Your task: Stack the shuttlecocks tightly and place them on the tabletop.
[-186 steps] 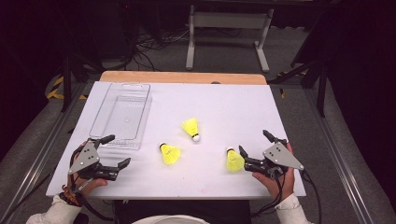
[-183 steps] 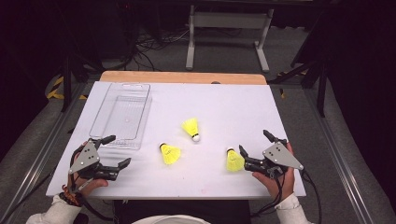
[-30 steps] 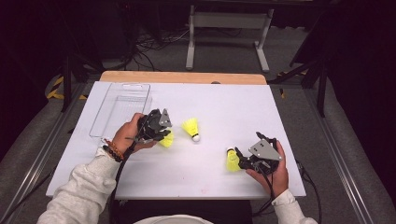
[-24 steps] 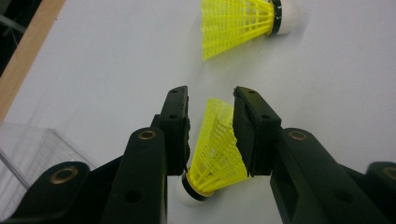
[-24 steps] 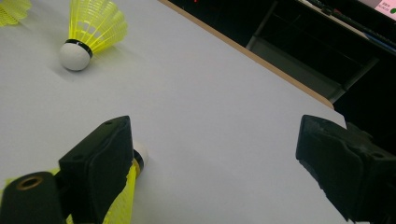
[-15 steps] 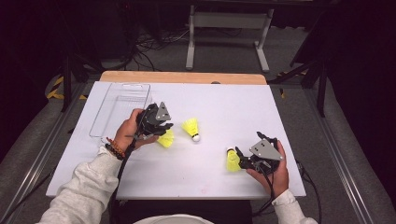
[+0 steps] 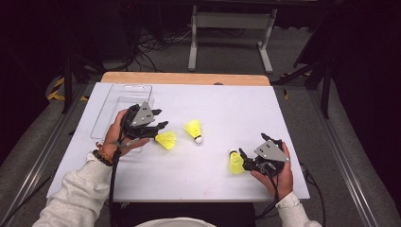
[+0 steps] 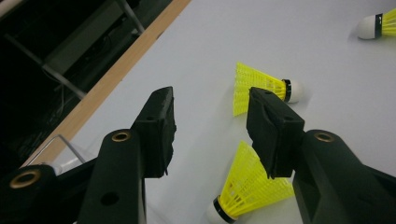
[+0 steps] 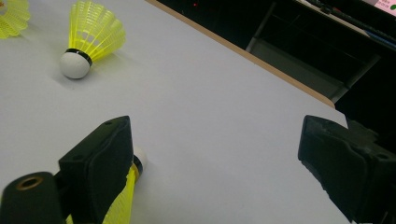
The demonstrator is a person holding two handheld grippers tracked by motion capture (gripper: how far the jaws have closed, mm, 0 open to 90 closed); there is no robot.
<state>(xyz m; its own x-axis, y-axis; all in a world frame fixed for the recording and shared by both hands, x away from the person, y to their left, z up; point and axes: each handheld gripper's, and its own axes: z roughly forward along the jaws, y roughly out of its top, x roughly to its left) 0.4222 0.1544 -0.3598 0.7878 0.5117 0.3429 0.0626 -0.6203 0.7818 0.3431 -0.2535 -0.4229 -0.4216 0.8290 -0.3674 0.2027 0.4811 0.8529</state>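
Currently, on the white table (image 7: 293,118), three yellow shuttlecocks are seen. The left gripper (image 7: 158,126) is held at abt 9 o'clock of table centre, over the near end of the clear plastic tray (image 7: 109,109). Its jaws are apart in the left gripper view, w/ nothing clamped; the left shuttlecock (image 7: 166,139) is seen just below the jaw tips, at 4 o'clock of the gripper, cork end nearest the camera in that view. Contact can't be told.

The middle shuttlecock (image 7: 193,129) lies near table centre, cork toward 5 o'clock, apart from both grippers.

The right gripper (image 7: 247,157) is held at abt 5 o'clock of centre, jaws wide apart. The right shuttlecock (image 7: 234,162) is seen just beside its left jaw, at 9 o'clock of the hand, not clamped.
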